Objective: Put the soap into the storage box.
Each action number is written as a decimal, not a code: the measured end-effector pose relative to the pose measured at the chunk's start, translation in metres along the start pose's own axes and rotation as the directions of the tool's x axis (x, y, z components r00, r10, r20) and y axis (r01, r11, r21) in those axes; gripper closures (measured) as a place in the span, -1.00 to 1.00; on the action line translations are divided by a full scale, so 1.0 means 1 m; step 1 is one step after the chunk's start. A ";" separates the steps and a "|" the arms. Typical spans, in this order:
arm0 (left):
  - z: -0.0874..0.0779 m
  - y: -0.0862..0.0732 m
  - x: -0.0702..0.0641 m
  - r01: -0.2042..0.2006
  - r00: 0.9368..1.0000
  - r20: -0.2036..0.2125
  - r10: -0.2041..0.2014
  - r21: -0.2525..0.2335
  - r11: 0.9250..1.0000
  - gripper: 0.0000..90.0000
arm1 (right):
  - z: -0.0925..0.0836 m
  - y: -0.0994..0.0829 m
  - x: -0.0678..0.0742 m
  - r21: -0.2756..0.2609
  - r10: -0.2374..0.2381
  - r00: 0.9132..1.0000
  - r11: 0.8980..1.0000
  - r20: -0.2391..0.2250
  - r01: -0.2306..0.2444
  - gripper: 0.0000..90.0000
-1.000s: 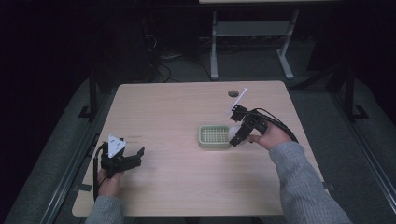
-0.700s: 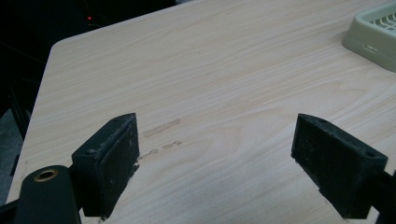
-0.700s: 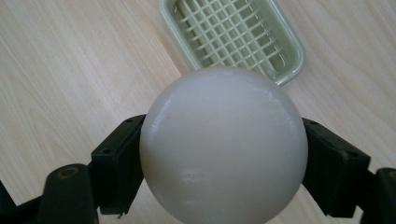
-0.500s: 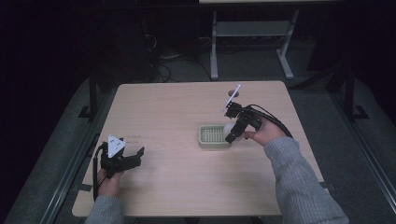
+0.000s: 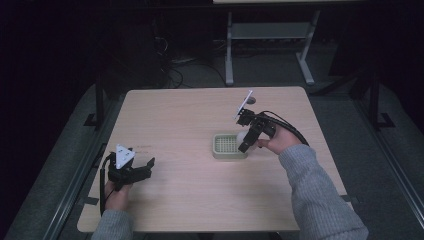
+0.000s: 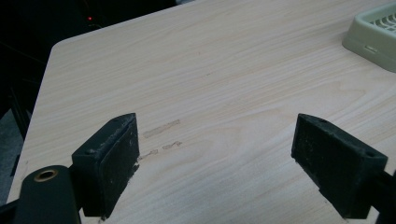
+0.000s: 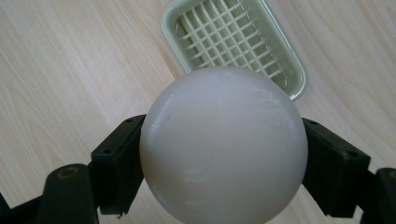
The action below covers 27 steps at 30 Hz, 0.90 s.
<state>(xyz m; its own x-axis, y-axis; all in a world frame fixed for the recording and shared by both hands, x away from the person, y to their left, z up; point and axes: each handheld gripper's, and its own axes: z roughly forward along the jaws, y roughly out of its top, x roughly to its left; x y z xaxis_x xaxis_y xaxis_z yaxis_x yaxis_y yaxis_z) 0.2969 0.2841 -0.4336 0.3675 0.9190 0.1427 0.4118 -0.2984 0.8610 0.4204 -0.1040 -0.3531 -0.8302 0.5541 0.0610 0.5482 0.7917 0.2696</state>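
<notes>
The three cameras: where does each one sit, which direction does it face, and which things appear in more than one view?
High view: above the person's side, facing forward and down on the table; forearms, left gripper, right gripper.
Left gripper view: on the left gripper, along open jaws over bare wood.
Right gripper view: on the right gripper, jaws gripping a white ball.
Shared: the green tray in all.

Left gripper (image 6: 215,154) jaws wide apart over table (image 6: 224,74) — green tray (image 6: 373,37) corner beyond
</notes>
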 end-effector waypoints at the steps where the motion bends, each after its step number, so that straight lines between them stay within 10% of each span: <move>1: 0.000 0.000 0.000 0.000 1.000 -0.001 0.000 -0.002 1.000 -0.67 | 0.000 0.001 0.000 0.002 0.000 1.000 1.000 0.000 0.000 -0.51; 27: 0.000 0.001 0.000 -0.004 1.000 -0.002 0.004 -0.003 1.000 -0.67 | 0.012 0.023 -0.003 0.017 -0.004 1.000 1.000 -0.017 0.005 -0.51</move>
<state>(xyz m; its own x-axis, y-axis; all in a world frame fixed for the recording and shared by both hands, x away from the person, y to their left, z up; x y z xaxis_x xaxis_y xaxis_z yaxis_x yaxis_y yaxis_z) 0.2968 0.2838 -0.4330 0.3675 0.9183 0.1474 0.4076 -0.3015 0.8619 0.4367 -0.0840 -0.3580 -0.8341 0.5463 0.0762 0.5460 0.7984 0.2537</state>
